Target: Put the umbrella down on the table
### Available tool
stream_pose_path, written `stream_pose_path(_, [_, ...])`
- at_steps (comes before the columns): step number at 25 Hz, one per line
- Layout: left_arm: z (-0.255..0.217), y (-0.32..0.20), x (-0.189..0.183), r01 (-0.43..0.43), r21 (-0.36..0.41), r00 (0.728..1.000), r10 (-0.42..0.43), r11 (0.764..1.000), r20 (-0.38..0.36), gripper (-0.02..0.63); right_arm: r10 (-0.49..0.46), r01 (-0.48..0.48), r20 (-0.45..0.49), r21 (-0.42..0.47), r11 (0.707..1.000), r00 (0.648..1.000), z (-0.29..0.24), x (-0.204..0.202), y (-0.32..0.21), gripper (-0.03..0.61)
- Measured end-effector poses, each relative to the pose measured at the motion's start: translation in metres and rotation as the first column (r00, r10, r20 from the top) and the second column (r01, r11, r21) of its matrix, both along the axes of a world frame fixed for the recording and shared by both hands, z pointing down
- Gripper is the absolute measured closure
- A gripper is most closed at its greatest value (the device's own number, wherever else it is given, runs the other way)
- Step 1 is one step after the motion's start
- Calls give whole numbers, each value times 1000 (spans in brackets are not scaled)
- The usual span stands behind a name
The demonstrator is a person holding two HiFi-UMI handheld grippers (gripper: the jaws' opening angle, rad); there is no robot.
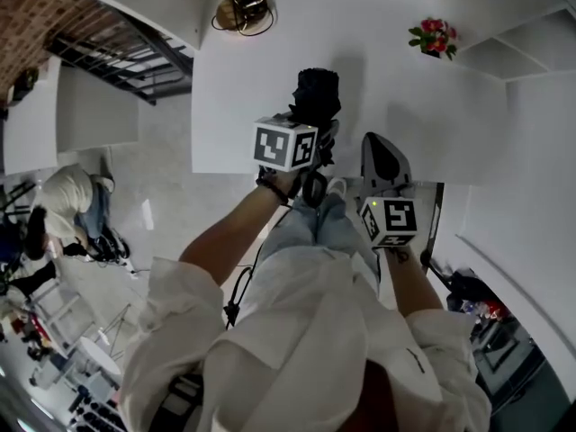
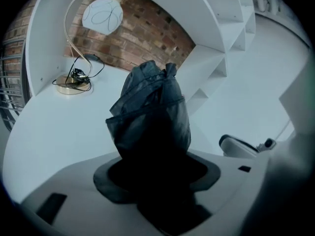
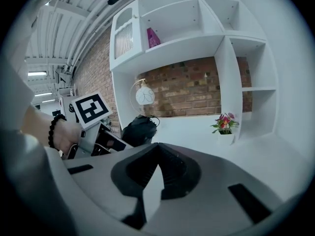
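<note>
Over the white table (image 1: pixel 243 79), the left tool (image 1: pixel 310 133) pinches a folded black umbrella (image 2: pixel 152 112), its crumpled dark fabric bunched into a stubby bundle sticking out past the jaws. Beside it, the right tool (image 1: pixel 385 165) is empty, jaws pressed together

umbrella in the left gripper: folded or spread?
Folded. The umbrella is a compact, bunched black bundle clamped between the jaws of the left gripper; the head view shows no spread canopy either.

The table (image 1: pixel 432 115) lies open ahead, apparently bare between the lamp (image 1: pixel 243 12) and flower pot (image 1: pixel 434 39).
</note>
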State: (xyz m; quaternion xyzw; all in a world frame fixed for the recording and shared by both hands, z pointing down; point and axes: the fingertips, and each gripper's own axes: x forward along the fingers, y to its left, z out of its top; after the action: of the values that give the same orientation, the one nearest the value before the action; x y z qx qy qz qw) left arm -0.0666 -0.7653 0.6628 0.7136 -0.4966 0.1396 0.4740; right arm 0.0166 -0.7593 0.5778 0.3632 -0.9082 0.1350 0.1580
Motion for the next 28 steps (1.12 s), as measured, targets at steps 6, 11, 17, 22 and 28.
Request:
stream_pose_path(6, [40,-15,3,37,-110,999,-36,993,17,344,-15,15,-2,-21,1000,1000,20,6,-8,561])
stream_pose_path(11, [58,-34,7,45,-158,998,-39,986,42,344,-8,8,2,-23,1000,1000,26,12,-21,560])
stream_pose_path(17, [75,-48,8,81,-223,997,-76,971,34,341,-25,25,0,-27,999,1000,33,13,-27,560])
stream_pose_path(22, [94,-57,2,113,-279,992,-91,954,89,334,-10,10,8,-38,999,1000,38,20,-32,561])
stream_pose_path(28, [100,-66,2,123,-291,985,-82,949,151,328,11,-10,15,-48,999,1000,39,30,-36,560])
